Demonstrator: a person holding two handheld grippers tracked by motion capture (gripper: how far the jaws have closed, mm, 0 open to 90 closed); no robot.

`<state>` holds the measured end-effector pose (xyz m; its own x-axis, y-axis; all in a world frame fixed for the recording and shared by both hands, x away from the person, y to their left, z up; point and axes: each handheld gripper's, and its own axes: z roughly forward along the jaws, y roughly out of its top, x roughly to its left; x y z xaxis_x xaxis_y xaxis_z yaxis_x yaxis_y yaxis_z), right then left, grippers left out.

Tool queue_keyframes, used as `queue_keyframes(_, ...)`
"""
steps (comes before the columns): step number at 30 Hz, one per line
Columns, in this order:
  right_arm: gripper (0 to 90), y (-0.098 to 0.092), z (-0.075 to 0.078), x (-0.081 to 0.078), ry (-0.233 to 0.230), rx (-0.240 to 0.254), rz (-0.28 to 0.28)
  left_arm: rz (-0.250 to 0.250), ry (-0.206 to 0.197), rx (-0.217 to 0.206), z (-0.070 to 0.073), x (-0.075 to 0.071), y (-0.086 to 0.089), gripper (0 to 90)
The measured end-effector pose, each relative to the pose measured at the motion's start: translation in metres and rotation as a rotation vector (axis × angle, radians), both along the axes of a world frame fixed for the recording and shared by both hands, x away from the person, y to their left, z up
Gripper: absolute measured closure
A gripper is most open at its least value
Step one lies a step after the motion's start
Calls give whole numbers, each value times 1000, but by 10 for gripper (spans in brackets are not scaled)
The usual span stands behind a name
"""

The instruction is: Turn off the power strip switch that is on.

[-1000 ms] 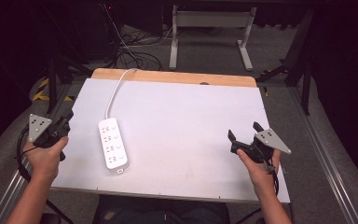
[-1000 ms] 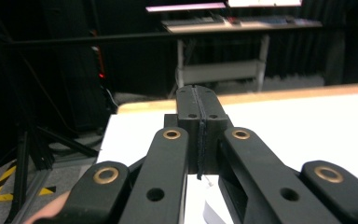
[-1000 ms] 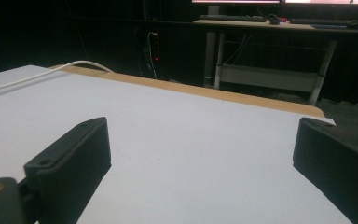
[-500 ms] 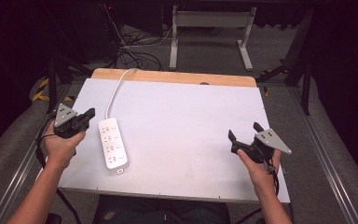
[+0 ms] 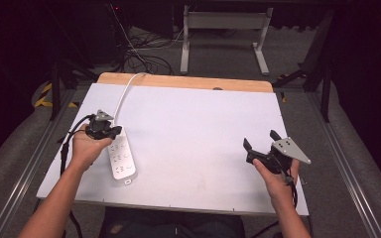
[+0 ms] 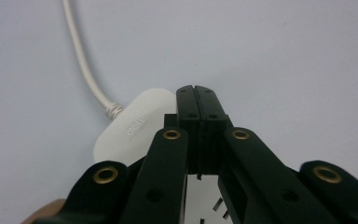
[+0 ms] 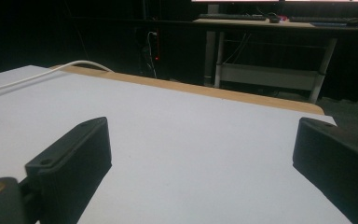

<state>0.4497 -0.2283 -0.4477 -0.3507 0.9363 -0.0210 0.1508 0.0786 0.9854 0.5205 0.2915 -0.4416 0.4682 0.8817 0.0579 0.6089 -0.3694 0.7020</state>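
We are looking at a white power strip (image 5: 120, 157) lying flat on the white counter (image 5: 198, 134). Its white cord (image 5: 124, 95) is running away from it toward the far wooden edge of the counter. In the left gripper view, the rounded cord end of the power strip (image 6: 137, 125) is sitting right under and just to the left of our closed jaws, and the cord (image 6: 81, 60) is curving up and away past them.

Our left gripper (image 5: 110, 133) is hovering over that cord end of the strip, with its jaws pressed together and nothing between them. We cannot tell if they are touching the strip.

Our right gripper (image 5: 259, 144) is hanging well apart from the strip, over the bare near right part of the counter. Its jaws are standing wide apart, with only the white counter (image 7: 200, 154) showing between them.
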Motion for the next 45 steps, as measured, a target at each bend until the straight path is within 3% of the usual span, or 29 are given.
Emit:
queue_keyframes(5,49,0,0,0,2,-3,-3,2,53,44,-7,6,-3,900)
queue_keyframes(11,49,1,0,0,3,-3,-2,-3,66,40,-9,7,-2,900)
queue_keyframes(13,49,1,0,0,2,-3,-2,-16,77,11,-10,6,-3,900)
queue_keyframes(17,49,2,1,0,-1,-3,0,-10,74,12,-10,6,-2,900)
queue_keyframes(19,50,2,1,-1,-2,-3,1,19,60,41,-11,5,0,900)
queue_keyframes(22,50,2,1,-1,-2,-4,4,14,59,-14,-13,5,6,900)
queue_keyframes(26,50,2,1,0,0,1,2,14,44,26,-13,3,2,900)
queue_keyframes(28,50,2,1,0,-2,0,2,12,52,13,-12,4,4,900)
queue_keyframes(34,51,5,1,0,1,-6,8,14,53,24,-12,6,2,900)
queue_keyframes(36,51,5,1,1,-2,-7,11,19,51,59,-11,8,-2,900)
queue_keyframes(37,51,5,1,1,-2,-7,11,16,66,51,-11,9,-4,900)
queue_keyframes(40,51,4,2,0,-5,-5,9,18,56,67,-12,9,-6,900)
queue_keyframes(45,51,3,2,0,-3,-3,7,28,46,39,-13,8,-4,900)
